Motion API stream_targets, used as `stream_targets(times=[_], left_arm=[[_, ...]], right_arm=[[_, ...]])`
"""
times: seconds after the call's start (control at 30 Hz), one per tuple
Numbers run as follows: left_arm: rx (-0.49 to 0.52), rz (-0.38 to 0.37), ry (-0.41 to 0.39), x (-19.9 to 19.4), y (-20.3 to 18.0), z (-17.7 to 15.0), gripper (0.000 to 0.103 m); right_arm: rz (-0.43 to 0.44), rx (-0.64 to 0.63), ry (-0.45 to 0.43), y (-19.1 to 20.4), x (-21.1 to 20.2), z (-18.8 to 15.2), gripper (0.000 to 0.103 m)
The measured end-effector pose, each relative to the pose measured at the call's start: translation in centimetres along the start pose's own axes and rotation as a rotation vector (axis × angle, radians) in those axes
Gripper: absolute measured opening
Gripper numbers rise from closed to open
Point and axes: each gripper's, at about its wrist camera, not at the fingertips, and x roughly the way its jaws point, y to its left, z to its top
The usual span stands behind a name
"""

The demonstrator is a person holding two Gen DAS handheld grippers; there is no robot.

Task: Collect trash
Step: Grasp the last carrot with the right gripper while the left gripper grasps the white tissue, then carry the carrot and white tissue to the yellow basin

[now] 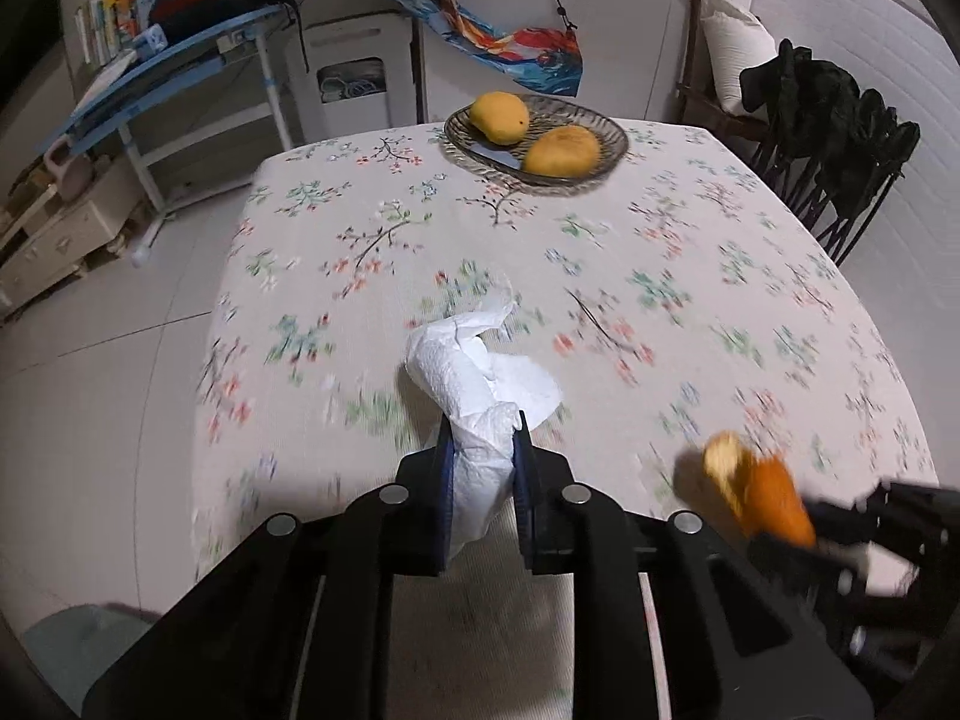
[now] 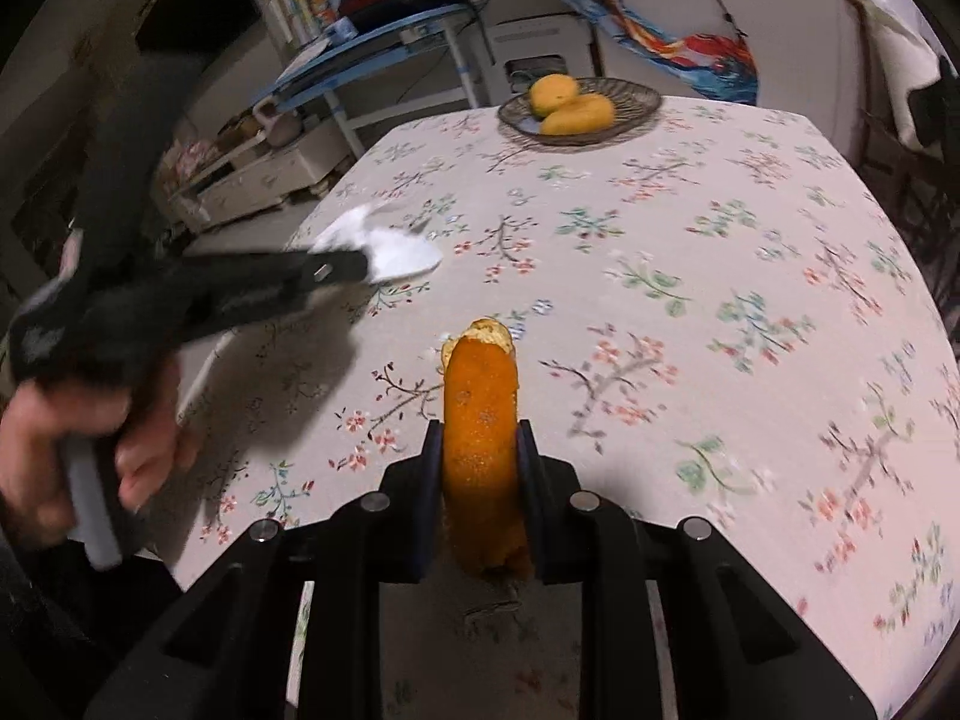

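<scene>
Left gripper (image 1: 483,420) clamped on crumpled white paper towel (image 1: 474,372), blue-padded fingers (image 1: 445,468) pressing both sides, wad sticking out forward above floral-print tablecloth (image 1: 600,252). Right gripper (image 2: 479,429) clenched on curled orange strip of fruit peel (image 2: 480,420), held upright between pads, pale pith at top end. Both trash items gripped over near part of table, towel to left, peel to right, well apart. Seen from right wrist view: left gripper blurred, black, with person's bare hand (image 2: 78,456) around grey handle. Seen from left wrist view: peel blurred at lower right. Dark glass oval fruit dish (image 1: 606,147) at far table edge, holding two yellow-orange mangoes (image 1: 498,117), touching or nearly so in right view. Beyond: blue-framed tilted desk (image 1: 174,66) with books, black folding chair (image 1: 840,180) with dark clothing.
</scene>
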Motion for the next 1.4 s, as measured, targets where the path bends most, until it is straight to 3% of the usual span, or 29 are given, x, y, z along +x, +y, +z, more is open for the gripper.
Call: stream_targets(times=[0.43, 0.83, 1.4], left_arm=[[-0.086, -0.022, -0.032, -5.9, -1.3, -6.4, 0.016], [-0.076, 0.043, -0.115, -9.2, -2.4, -8.5, 0.016], [-0.065, 0.042, -0.184, -11.9, -3.5, -10.9, 0.016]], right_arm=[[-0.011, 0.070, -0.037, -1.1, -3.1, -2.2, 0.023], [0.026, 0.087, -0.124, -0.4, -5.6, -3.5, 0.023], [0.055, 0.092, -0.177, 0.0, -7.8, -5.3, 0.023]])
